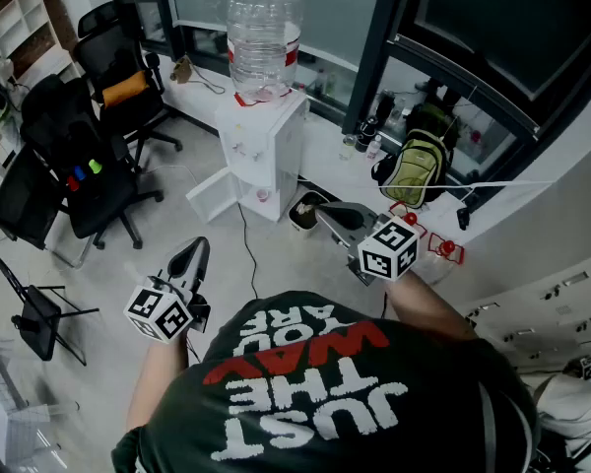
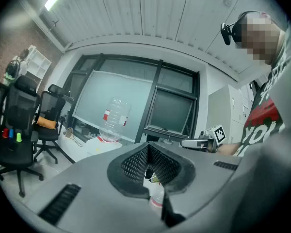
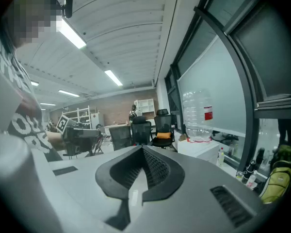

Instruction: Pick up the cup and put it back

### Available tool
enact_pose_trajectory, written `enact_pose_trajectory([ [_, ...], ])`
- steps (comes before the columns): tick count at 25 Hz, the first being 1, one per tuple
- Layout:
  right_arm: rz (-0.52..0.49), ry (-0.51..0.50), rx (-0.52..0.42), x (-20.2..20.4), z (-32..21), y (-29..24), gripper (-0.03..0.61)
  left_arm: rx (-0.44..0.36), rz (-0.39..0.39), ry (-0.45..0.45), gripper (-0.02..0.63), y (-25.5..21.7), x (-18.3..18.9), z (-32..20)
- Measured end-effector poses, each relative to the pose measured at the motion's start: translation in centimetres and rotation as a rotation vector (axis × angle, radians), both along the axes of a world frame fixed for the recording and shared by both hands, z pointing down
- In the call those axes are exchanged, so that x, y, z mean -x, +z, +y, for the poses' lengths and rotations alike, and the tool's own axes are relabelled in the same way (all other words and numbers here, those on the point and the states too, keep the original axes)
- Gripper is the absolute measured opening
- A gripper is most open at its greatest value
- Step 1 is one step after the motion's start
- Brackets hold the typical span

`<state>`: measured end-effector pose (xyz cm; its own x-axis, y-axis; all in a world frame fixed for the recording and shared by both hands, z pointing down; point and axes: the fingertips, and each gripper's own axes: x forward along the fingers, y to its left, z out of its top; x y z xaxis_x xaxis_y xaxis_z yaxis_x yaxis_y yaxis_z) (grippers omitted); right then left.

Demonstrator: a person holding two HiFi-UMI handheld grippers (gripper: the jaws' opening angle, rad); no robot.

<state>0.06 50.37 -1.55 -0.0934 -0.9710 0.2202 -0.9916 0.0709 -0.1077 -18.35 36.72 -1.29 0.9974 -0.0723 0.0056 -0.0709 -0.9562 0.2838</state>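
Observation:
No cup shows plainly in any view. A white water dispenser with a clear bottle on top stands on the floor ahead of me, its lower door swung open. My left gripper is held low at the left, jaws shut with nothing between them, and points toward the dispenser. My right gripper hovers to the dispenser's right, also shut and empty. In the left gripper view the gripper faces the bottle. The right gripper looks past the bottle.
Black office chairs stand to the left, and a folding stand lies nearer. A green backpack and small bottles sit on the window ledge. A small bin and a cable lie by the dispenser.

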Motion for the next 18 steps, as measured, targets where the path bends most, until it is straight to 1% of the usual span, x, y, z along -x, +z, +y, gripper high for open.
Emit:
enact_pose_trajectory([
  [12,0.022,-0.01,0.004,-0.7,0.4,-0.1,0.032,0.003,-0.006,-0.002,0.008,0.0,-0.6,0.7],
  [14,0.015,-0.009,0.0,-0.9,0.4,-0.1,0.032,0.0,-0.008,0.003,0.008,0.1,-0.9,0.7],
  [18,-0.03,-0.002,-0.017,-1.5,0.6,-0.2,0.034,0.0,-0.014,0.004,0.008,0.3,-1.5,0.9],
])
